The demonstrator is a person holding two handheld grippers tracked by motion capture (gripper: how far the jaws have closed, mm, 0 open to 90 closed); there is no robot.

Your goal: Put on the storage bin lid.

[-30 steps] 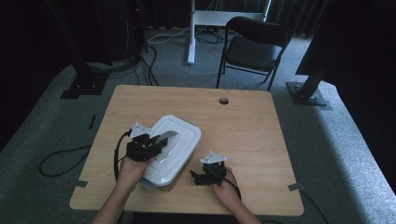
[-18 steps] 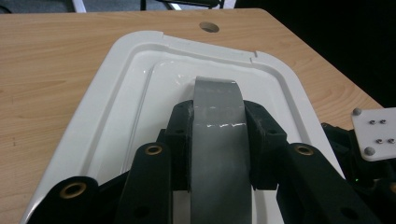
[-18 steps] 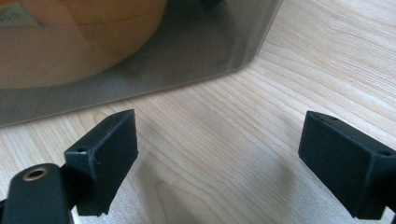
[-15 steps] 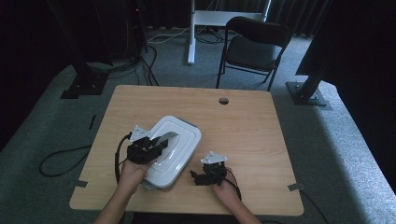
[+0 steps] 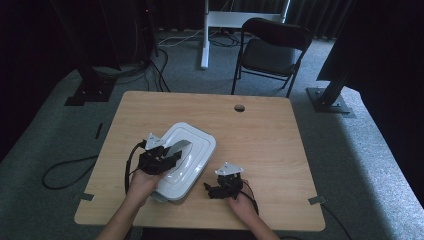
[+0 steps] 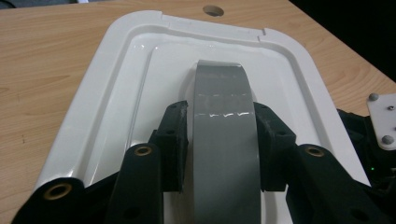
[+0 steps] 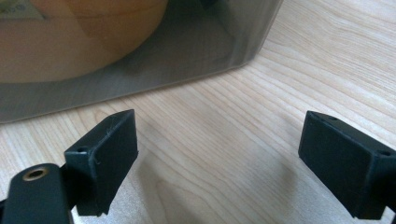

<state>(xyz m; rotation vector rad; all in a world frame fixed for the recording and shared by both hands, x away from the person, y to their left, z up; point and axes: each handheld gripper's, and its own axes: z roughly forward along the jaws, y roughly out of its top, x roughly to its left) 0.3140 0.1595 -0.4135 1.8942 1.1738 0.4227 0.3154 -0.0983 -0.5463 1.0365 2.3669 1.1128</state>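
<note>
— On the worktop, where is the box sitting right now?

— I'm seeing the white-lidded box lying toward the near left part of the wood, turned a little askew to the edges. Its lid is on, and a grey handle is arching up from the middle of that lid.

— And your left claw?

— I'm holding the left claw over the lid. In the left gripper view the two black jaws are standing on either side of the grey handle, close against its edges — the jaws have just been opening a little, with the handle between them. Whether the pads are pressing on it at this moment I cannot tell; they are looking flush with its sides, but the band is hiding the contact.

— What about the right one?

— I'm keeping the right claw low on the bare wood, just beside the box's near right side, pointing toward it. In the right gripper view its jaws are standing wide apart with nothing between them but wood grain. The box's translucent wall is showing just ahead of them, with something orange-brown blurred behind it — I cannot tell what it is.

— Anything else around?

— A dark folding chair is standing beyond the far edge.
</note>
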